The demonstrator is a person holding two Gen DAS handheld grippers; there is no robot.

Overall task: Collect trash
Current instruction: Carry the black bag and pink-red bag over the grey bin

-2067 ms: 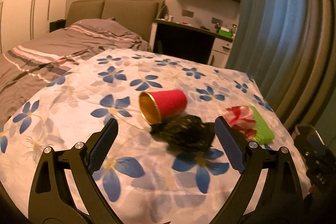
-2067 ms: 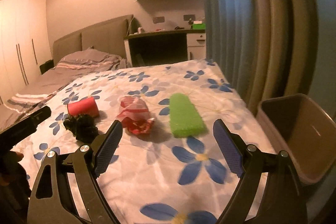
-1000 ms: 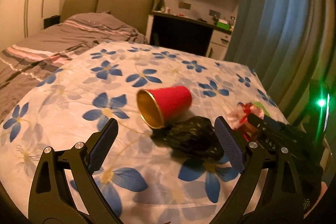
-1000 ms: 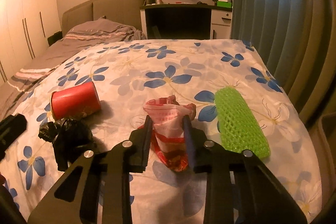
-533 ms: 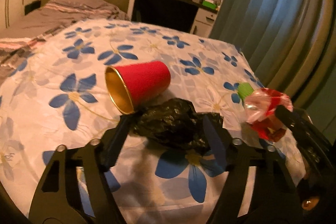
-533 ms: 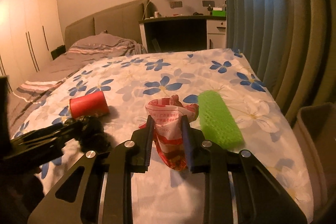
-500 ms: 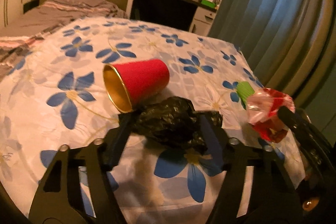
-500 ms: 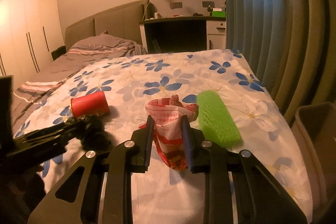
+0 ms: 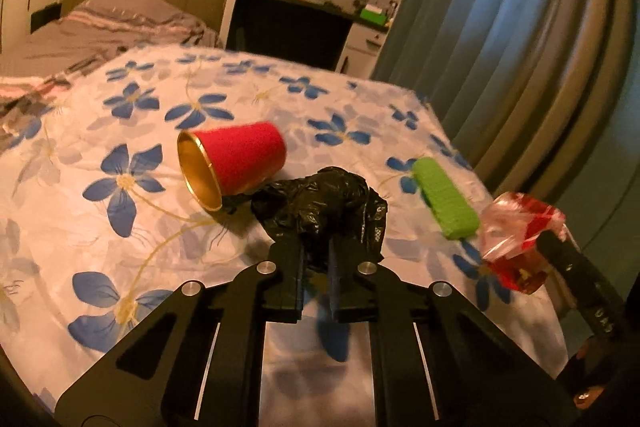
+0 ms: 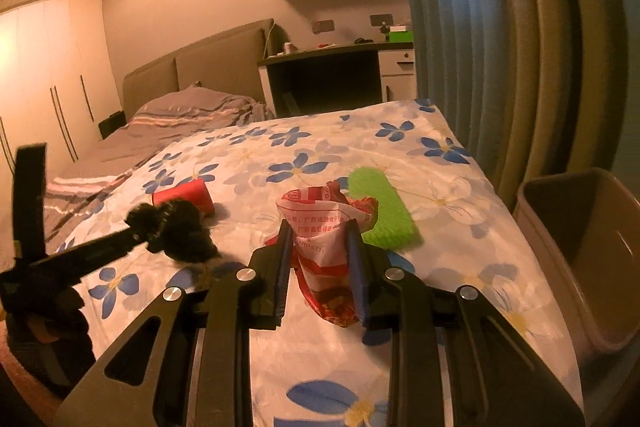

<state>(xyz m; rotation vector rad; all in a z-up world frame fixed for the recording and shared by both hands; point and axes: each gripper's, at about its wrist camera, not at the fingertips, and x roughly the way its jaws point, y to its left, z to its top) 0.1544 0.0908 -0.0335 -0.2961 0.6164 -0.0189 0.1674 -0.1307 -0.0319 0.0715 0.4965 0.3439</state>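
my left gripper (image 9: 316, 267) pinches the black bag (image 9: 324, 203), right gripper (image 10: 320, 259) clamps the red wrapper (image 10: 324, 227). red cup (image 9: 236, 159) just beyond left fingertips, on floral sheet (image 9: 120, 227); bin (image 10: 580, 247) right.

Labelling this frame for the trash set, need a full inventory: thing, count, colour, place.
Crumpled black plastic bag: 1, black, pinched in the left hand-held gripper, beside the cup.
Red-and-white plastic snack wrapper: 1, red and white, held in the right hand-held gripper above the sheet.
Red paper cup with gold inside: 1, red and gold, lying on its side on the sheet.
Green foam mesh sleeve: 1, green, lying flat on the sheet, curtain side.
Grey plastic bin: 1, grey, beside the bed near the curtain.
Floral bed sheet: 1, white with blue flowers, covering the bed.
Left hand-held gripper: 1, black, closed.
Right hand-held gripper: 1, black, closed.
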